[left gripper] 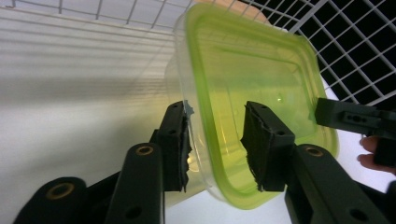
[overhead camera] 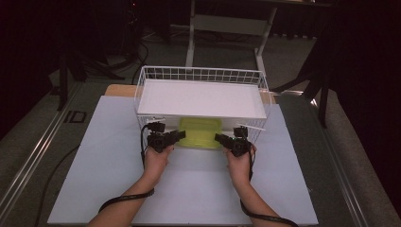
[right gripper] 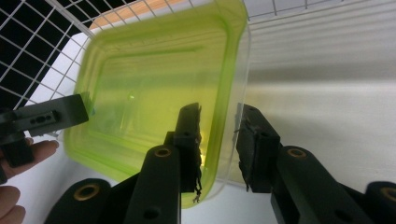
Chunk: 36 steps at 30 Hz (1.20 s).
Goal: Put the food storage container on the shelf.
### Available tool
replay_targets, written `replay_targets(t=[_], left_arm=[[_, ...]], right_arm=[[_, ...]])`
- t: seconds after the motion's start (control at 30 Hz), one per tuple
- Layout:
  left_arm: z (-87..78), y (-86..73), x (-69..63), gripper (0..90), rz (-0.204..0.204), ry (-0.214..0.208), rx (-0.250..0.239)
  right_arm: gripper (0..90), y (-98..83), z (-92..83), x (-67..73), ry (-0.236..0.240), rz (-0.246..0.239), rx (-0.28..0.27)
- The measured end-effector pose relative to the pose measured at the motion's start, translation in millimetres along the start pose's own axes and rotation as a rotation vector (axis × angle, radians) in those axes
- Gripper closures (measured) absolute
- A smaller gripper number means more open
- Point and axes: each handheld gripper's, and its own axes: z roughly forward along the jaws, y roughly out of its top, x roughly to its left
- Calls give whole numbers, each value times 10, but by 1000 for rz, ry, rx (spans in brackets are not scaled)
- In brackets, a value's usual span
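High view puts the left tool (overhead camera: 181, 135) at the left edge of the green-lidded container (overhead camera: 201, 133) and the right tool (overhead camera: 219, 138) at its right edge, so the box lies straight between them, both hands equally near. It rests on the table (overhead camera: 108, 156) under the white shelf (overhead camera: 198, 98) of the wire basket (overhead camera: 142, 82). Left gripper view shows that tool's jaws astride the lid rim (left gripper: 210, 140), parted with a visible gap, not pressing. Right gripper view shows the same on its side, jaws apart around the rim (right gripper: 219, 140). The container's far half is hidden beneath the shelf, and its contents cannot be made out
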Motion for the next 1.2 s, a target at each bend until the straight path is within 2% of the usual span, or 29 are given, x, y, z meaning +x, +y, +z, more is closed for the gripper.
replay_targets(t=[0.07, 0.2, 0.3, 0.37, 0.4, 0.43, 0.47, 0.5, 0.53, 0.57, 0.63, 0.7, 0.77, 0.87, 0.97, 1.07, 1.2], left_arm=[[9, -6, 23, 610, -11, -6, -2], [33, -4, 39, 554, -2, -6, 8], [34, -1, 48, 545, -4, -11, 12], [22, 14, 78, 499, 8, -20, 22], [12, 15, 77, 457, -7, -16, 1], [-20, 16, 98, 454, 12, -31, -7], [-20, 16, 98, 414, 12, -31, -7], [-79, 5, 82, 414, 3, -104, -53], [-90, 2, 73, 347, 12, -115, -57], [-101, -4, 69, 337, 26, -121, -59], [-129, -28, 51, 320, 31, -125, -75], [-161, -63, 46, 296, 33, -120, -70], [-170, -79, 51, 279, 46, -128, -72], [-223, -121, 56, 254, 58, -130, -76], [-303, -173, 36, 206, 96, -135, -61], [-394, -208, -9, 187, 148, -143, -72], [-494, -261, -54, 157, 184, -168, -68]], right_arm=[[709, 5, 16, -14, 4, 8, -2], [699, 11, 42, -36, -9, 7, -9], [691, 14, 53, -31, -17, 18, -15], [664, 13, 52, -26, -12, 10, -19], [639, 8, 44, -16, -9, 8, -30], [618, 7, 33, -7, -9, -1, -38], [618, 7, 33, -7, -9, -1, -38], [603, 7, 25, 9, -16, -7, -44], [571, 3, -3, 33, -10, -42, -69], [557, 1, -23, 62, -8, -35, -61], [544, -9, -53, 94, -9, -64, -72], [528, -20, -77, 121, -7, -88, -85], [527, -35, -111, 160, -20, -135, -90], [526, -54, -165, 201, -23, -176, -100], [525, -84, -223, 234, -13, -194, -98], [529, -123, -281, 266, 1, -206, -99], [537, -193, -336, 303, 24, -224, -84]])
